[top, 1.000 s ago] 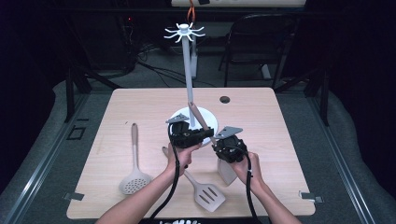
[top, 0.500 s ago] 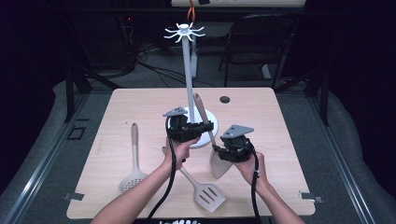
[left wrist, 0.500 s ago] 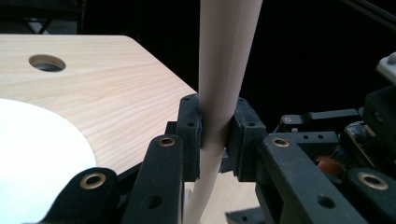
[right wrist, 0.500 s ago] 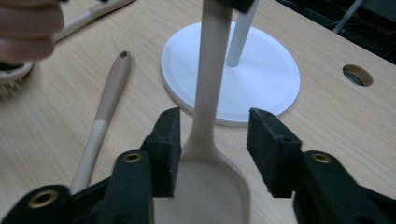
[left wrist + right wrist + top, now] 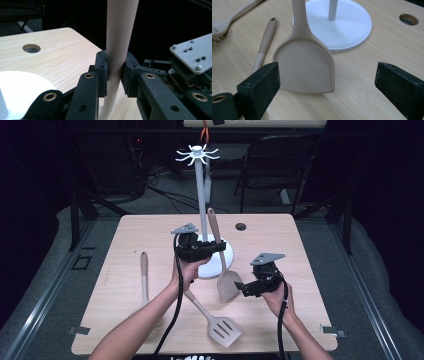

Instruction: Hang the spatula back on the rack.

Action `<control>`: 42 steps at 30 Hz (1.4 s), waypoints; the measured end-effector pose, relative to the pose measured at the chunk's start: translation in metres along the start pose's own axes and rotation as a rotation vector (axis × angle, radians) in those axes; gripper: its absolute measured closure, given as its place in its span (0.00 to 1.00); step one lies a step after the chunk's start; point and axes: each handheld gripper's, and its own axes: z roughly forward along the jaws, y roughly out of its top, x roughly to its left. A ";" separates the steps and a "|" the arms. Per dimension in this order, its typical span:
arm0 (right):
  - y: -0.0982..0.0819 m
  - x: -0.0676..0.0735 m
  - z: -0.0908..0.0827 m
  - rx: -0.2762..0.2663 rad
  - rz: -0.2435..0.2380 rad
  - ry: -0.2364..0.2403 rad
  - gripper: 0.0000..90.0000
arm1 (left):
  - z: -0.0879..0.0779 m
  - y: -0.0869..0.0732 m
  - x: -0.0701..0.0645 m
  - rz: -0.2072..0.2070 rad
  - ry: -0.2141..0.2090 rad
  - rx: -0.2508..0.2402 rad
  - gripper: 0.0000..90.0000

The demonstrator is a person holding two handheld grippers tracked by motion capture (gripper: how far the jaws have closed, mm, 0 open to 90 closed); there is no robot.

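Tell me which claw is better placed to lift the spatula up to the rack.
Left. The left claw grips the spatula handle beside the rack; the right claw stands open, holding nothing.

Slotted turner (image 5: 220,325), skimmer spoon (image 5: 144,272), wooden table (image 5: 125,245), black chair (image 5: 280,165)

a pale wood table (image 5: 125,240) stands on grey carpet (image 5: 45,285); behind it a black chair (image 5: 280,165) in a dark room.
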 end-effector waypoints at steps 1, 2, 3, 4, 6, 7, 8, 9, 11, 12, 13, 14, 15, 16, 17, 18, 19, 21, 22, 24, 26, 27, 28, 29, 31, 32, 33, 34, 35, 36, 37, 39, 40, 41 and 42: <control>0.000 -0.001 0.000 0.006 0.006 0.006 0.04 | 0.000 0.001 0.000 0.009 0.001 0.005 0.85; -0.001 -0.001 0.000 0.012 0.006 0.001 0.04 | 0.000 0.003 0.000 0.014 0.005 0.007 0.85; -0.001 -0.002 0.001 0.009 0.008 0.003 0.03 | 0.000 0.004 0.001 0.021 0.011 0.010 0.85; -0.001 -0.003 0.000 0.012 0.007 0.001 0.03 | 0.001 0.005 0.001 0.025 0.013 0.010 0.85; -0.002 -0.005 0.000 0.012 0.014 -0.003 0.03 | 0.001 0.007 0.003 0.033 0.016 0.015 0.85; -0.002 -0.006 0.000 0.014 0.018 -0.003 0.03 | 0.001 0.008 0.003 0.033 0.020 0.013 0.85; -0.003 -0.007 0.000 0.015 0.024 -0.005 0.03 | 0.000 0.009 0.004 0.038 0.021 0.015 0.85; -0.003 -0.008 0.000 0.016 0.024 -0.005 0.03 | 0.000 0.010 0.004 0.041 0.025 0.017 0.85; -0.004 -0.011 0.000 0.019 0.028 -0.007 0.03 | 0.000 0.013 0.005 0.047 0.025 0.020 0.85; -0.004 -0.011 0.000 0.025 0.031 -0.007 0.03 | -0.001 0.015 0.006 0.052 0.026 0.023 0.85; -0.005 -0.012 0.000 0.023 0.035 -0.006 0.03 | -0.001 0.016 0.006 0.055 0.027 0.025 0.85; -0.005 -0.012 0.000 0.023 0.034 -0.006 0.03 | -0.001 0.018 0.007 0.057 0.028 0.029 0.85; -0.005 -0.013 0.000 0.025 0.034 -0.005 0.03 | -0.001 0.019 0.007 0.065 0.030 0.027 0.85; -0.005 -0.013 0.001 0.026 0.035 -0.003 0.03 | -0.002 0.021 0.008 0.069 0.031 0.030 0.85; -0.005 -0.013 0.001 0.027 0.034 -0.001 0.03 | -0.002 0.023 0.008 0.070 0.032 0.030 0.85; -0.005 -0.012 0.001 0.028 0.036 -0.002 0.02 | -0.002 0.025 0.008 0.075 0.031 0.030 0.85; -0.005 -0.012 0.001 0.031 0.034 -0.002 0.02 | -0.003 0.027 0.008 0.081 0.031 0.030 0.85; -0.005 -0.012 0.002 0.035 0.035 0.002 0.02 | -0.004 0.031 0.007 0.090 0.031 0.030 0.85; -0.005 -0.012 0.002 0.034 0.037 0.005 0.01 | -0.004 0.033 0.007 0.097 0.034 0.030 0.85; -0.005 -0.012 0.003 0.033 0.036 0.005 0.01 | -0.006 0.037 0.006 0.104 0.036 0.031 0.85; -0.005 -0.013 0.003 0.031 0.038 0.004 0.01 | -0.007 0.041 0.006 0.112 0.039 0.033 0.85; -0.005 -0.012 0.002 0.031 0.040 0.004 0.01 | -0.008 0.043 0.006 0.116 0.041 0.035 0.85; -0.005 -0.013 0.003 0.030 0.040 0.003 0.01 | -0.008 0.045 0.006 0.116 0.039 0.032 0.85; -0.005 -0.013 0.003 0.030 0.040 0.004 0.01 | -0.009 0.047 0.006 0.122 0.041 0.034 0.85; -0.005 -0.013 0.003 0.031 0.038 0.004 0.01 | -0.010 0.050 0.005 0.127 0.043 0.030 0.85; -0.005 -0.013 0.003 0.031 0.038 0.004 0.01 | -0.010 0.052 0.005 0.128 0.042 0.026 0.85; -0.005 -0.013 0.003 0.032 0.039 0.004 0.01 | -0.010 0.054 0.005 0.129 0.041 0.026 0.85; -0.005 -0.013 0.003 0.032 0.039 0.004 0.01 | -0.010 0.055 0.005 0.130 0.043 0.026 0.85; -0.005 -0.013 0.003 0.031 0.039 0.004 0.01 | -0.011 0.057 0.005 0.132 0.045 0.026 0.85; -0.005 -0.013 0.003 0.032 0.039 0.005 0.01 | -0.011 0.059 0.005 0.135 0.044 0.025 0.85; -0.005 -0.013 0.003 0.029 0.038 0.005 0.01 | -0.012 0.061 0.005 0.139 0.041 0.020 0.85; -0.005 -0.013 0.003 0.031 0.039 0.006 0.01 | -0.013 0.064 0.005 0.140 0.044 0.016 0.85; -0.005 -0.013 0.003 0.032 0.039 0.005 0.01 | -0.013 0.067 0.005 0.142 0.041 0.013 0.85; -0.005 -0.013 0.003 0.033 0.040 0.005 0.01 | -0.014 0.068 0.005 0.142 0.043 0.017 0.85; -0.005 -0.013 0.003 0.034 0.040 0.005 0.01 | -0.014 0.070 0.005 0.143 0.041 0.014 0.85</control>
